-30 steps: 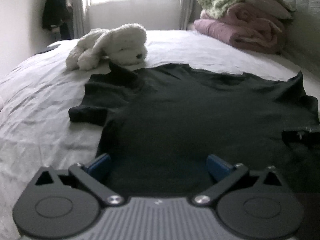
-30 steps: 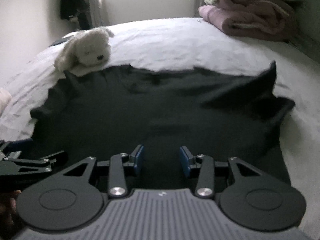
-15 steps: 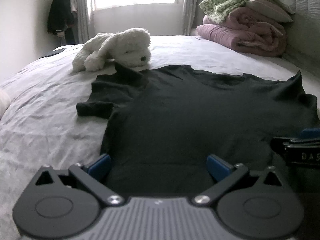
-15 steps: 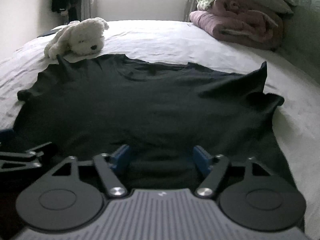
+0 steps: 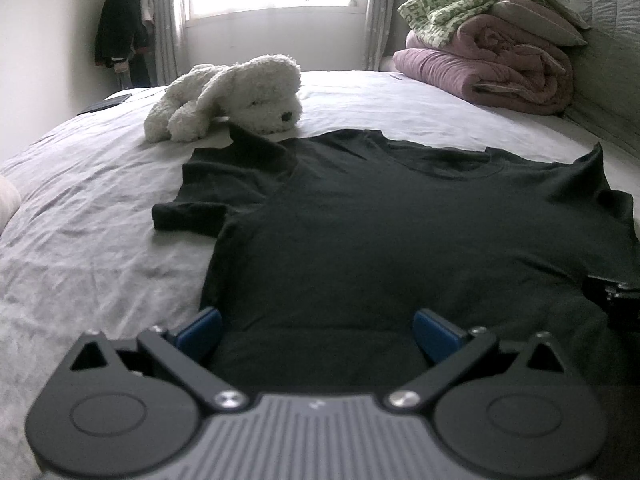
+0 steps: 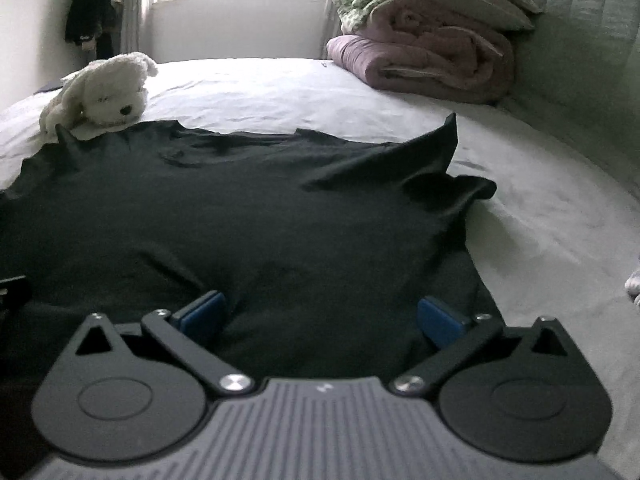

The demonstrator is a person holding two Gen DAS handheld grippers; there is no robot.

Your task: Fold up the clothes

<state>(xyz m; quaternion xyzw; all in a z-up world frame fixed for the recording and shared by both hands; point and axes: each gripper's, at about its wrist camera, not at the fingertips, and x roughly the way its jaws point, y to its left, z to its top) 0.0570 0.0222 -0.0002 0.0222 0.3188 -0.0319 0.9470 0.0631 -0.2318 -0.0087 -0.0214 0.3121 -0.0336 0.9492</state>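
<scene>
The bed [image 5: 92,216] fills nearly the whole of both views, its pale crumpled sheet running back to a bright window at the top of the frame. Spread flat across the middle of it lies the black T-shirt [image 5: 400,232], collar toward the window, one short sleeve bunched at centre left of the left wrist view and the other sleeve peaked up at centre right of the right wrist view. In the upper right, against the padded headboard, sits a pile of folded blankets [image 5: 492,64], pink beneath and green-patterned above. A white plush dog [image 5: 236,96] lies in the upper left, just beyond the shirt's shoulder. At the bottom of each frame, over the shirt's near hem, the left hand-held gripper [image 5: 316,330] has its blue pads spread wide with only loose cloth lying between them, and the right hand-held gripper [image 6: 320,316] is opening, its pads likewise clear of the fabric.
</scene>
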